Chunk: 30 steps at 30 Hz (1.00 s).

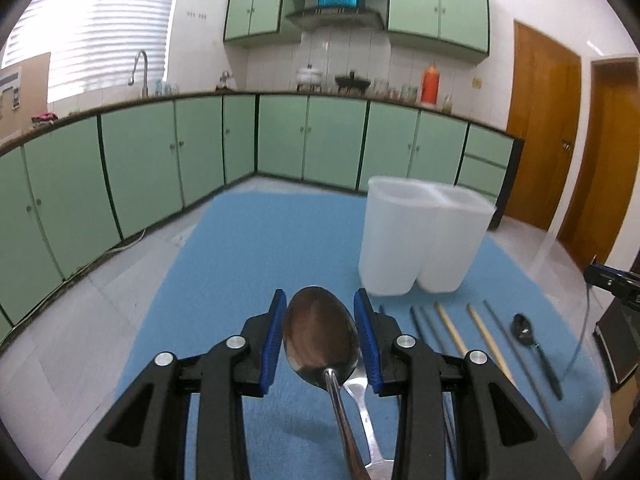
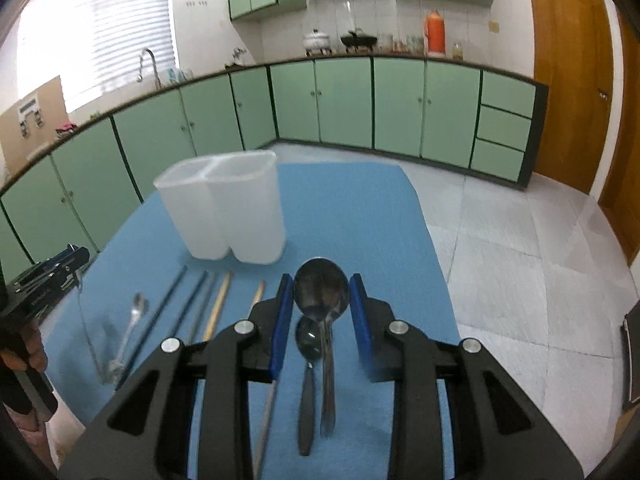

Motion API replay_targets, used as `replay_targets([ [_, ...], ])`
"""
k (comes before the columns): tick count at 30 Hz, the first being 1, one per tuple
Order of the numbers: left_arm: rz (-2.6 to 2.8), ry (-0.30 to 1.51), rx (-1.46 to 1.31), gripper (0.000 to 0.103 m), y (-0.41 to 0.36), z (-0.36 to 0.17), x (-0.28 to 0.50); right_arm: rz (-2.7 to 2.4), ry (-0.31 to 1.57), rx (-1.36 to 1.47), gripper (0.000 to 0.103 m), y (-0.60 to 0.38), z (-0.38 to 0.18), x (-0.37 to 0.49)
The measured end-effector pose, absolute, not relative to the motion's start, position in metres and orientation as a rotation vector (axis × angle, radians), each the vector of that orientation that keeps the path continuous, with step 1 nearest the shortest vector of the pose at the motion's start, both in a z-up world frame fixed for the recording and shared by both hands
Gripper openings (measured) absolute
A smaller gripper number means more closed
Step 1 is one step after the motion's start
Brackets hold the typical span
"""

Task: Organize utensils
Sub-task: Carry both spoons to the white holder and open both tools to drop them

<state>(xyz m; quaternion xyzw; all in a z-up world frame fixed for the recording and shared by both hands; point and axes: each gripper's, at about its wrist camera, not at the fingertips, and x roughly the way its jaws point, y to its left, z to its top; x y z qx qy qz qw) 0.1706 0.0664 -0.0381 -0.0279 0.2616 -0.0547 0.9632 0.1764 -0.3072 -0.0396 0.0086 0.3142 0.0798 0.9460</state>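
Nearest the left wrist lens, the left claw [image 1: 320, 340] stood with its blue pads [image 1: 273, 344] spread about as wide as a spoon bowl, and a large steel spoon [image 1: 320, 332] sat between them. Whether the pads actually pressed its bowl I could not tell. That spoon's bowl pointed away from the camera toward the cabinets, its handle running back toward the lens, so its long axis lay along the fingers. Just beside and under it a second steel utensil handle [image 1: 366, 412] ran the same way.

To the right of this claw, on the blue mat [image 1: 240, 260], lay a row of chopsticks, dark ones [image 1: 418, 326] and wooden ones [image 1: 450, 326], all pointing toward the white two-compartment holder [image 1: 420, 240] that stood upright farther back on the mat. A small black spoon [image 1: 524, 330] lay at the right end of the row, bowl away from the camera.

In the right wrist view, the right claw [image 2: 322, 320] was likewise open to roughly a spoon bowl's width. Between its pads [image 2: 282, 320] a steel spoon [image 2: 322, 290] showed, bowl forward, handle toward the lens, with the small black spoon [image 2: 308, 344] lying parallel just left of its handle. Contact with the pads could not be judged. The holder [image 2: 228, 208] stood ahead and to the left, chopsticks [image 2: 218, 308] on the mat [image 2: 360, 208] before it.
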Motion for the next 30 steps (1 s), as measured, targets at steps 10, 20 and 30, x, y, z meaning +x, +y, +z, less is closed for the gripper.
replay_targets([
  [10,-0.125,0.468,-0.068,0.034,0.068,-0.023,0.16,0.208,0.576,0.023,0.027,-0.299,-0.019,0.167],
  [20,-0.117,0.346,-0.054,0.034,0.067,0.02,0.167,0.239,0.463,0.011,0.027,-0.287,0.019,0.188],
  [30,-0.171,0.135,-0.043,0.034,0.037,0.096,0.226,0.293,0.322,0.038,0.027,-0.268,0.073,0.252],
])
